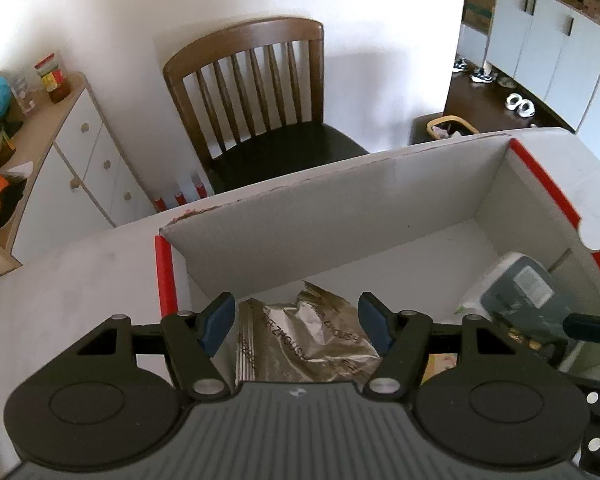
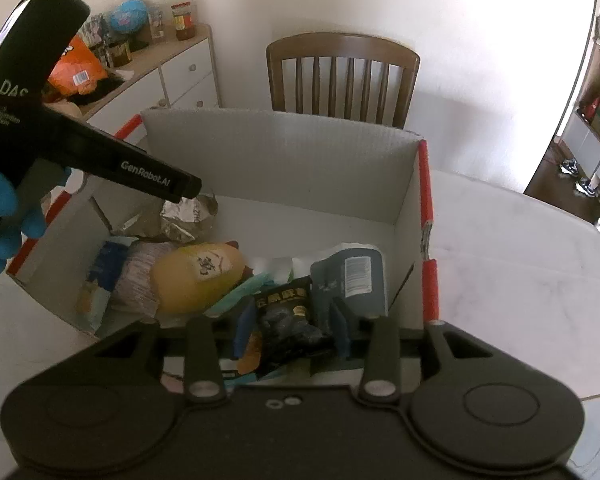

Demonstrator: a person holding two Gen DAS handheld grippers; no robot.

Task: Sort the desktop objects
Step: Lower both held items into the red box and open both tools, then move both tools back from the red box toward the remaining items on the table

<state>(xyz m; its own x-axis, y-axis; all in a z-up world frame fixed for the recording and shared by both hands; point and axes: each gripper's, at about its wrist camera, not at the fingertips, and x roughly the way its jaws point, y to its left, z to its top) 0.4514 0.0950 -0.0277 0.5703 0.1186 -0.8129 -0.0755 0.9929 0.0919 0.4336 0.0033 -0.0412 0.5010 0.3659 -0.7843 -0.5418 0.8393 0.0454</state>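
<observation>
A white cardboard box (image 1: 340, 192) with red edges stands on the white table. My left gripper (image 1: 296, 308) hangs open over its left part. A crinkled silver-gold foil packet (image 1: 300, 340) lies on the box floor below the gap, free of both blue pads. From the right wrist view the left gripper (image 2: 194, 190) is seen side on above that foil packet (image 2: 184, 216). My right gripper (image 2: 291, 312) is low in the box. A black snack packet (image 2: 288, 328) sits between its fingers with a narrow gap at each pad, resting on other packets.
Also in the box lie a yellow bag (image 2: 200, 272), a grey-blue pouch (image 2: 352, 280) and a blue-and-white pack (image 2: 104, 268). A blue-gloved hand (image 2: 4, 208) holds the left gripper. A wooden chair (image 1: 260, 92) stands behind the table (image 2: 520, 260). A white cabinet (image 1: 80, 152) is at left.
</observation>
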